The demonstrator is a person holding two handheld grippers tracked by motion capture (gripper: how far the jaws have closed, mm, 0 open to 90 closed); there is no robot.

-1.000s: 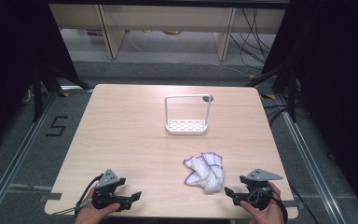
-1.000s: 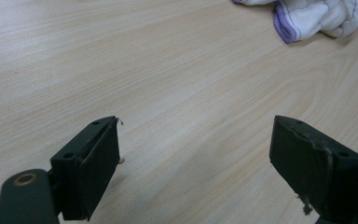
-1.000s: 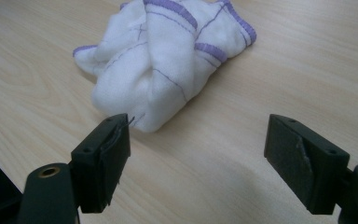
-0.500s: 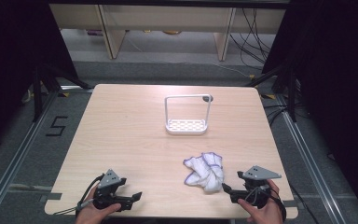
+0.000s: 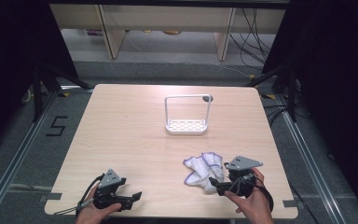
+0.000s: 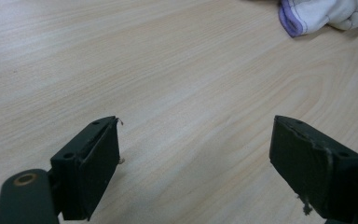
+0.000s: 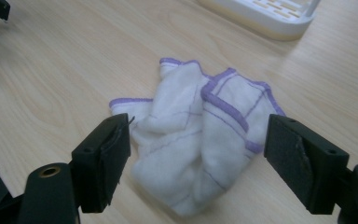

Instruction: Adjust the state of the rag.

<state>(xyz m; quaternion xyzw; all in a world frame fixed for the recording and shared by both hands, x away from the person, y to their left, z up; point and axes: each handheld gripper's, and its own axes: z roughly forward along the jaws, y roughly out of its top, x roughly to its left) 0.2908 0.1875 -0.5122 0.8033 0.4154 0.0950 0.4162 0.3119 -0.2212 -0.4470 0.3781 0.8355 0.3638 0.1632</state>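
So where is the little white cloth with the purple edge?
In the high view the cloth lies crumpled on the table's near right part, just in front of the right gripper, with the white rack farther back.

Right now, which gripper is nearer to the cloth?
Right. The right gripper is open right beside the cloth; the left gripper is open, far off to its left.

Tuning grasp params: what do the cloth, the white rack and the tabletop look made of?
Cloth: soft woven or terry fabric, probably cotton, white with purple stitched hems; it lies crumpled in limp folds. White rack: looks like moulded plastic, matt white, a slotted base under a thin hoop; coated metal can't be ruled out for the hoop. Table: pale wood-grain surface, likely laminate, smooth with a faint sheen.
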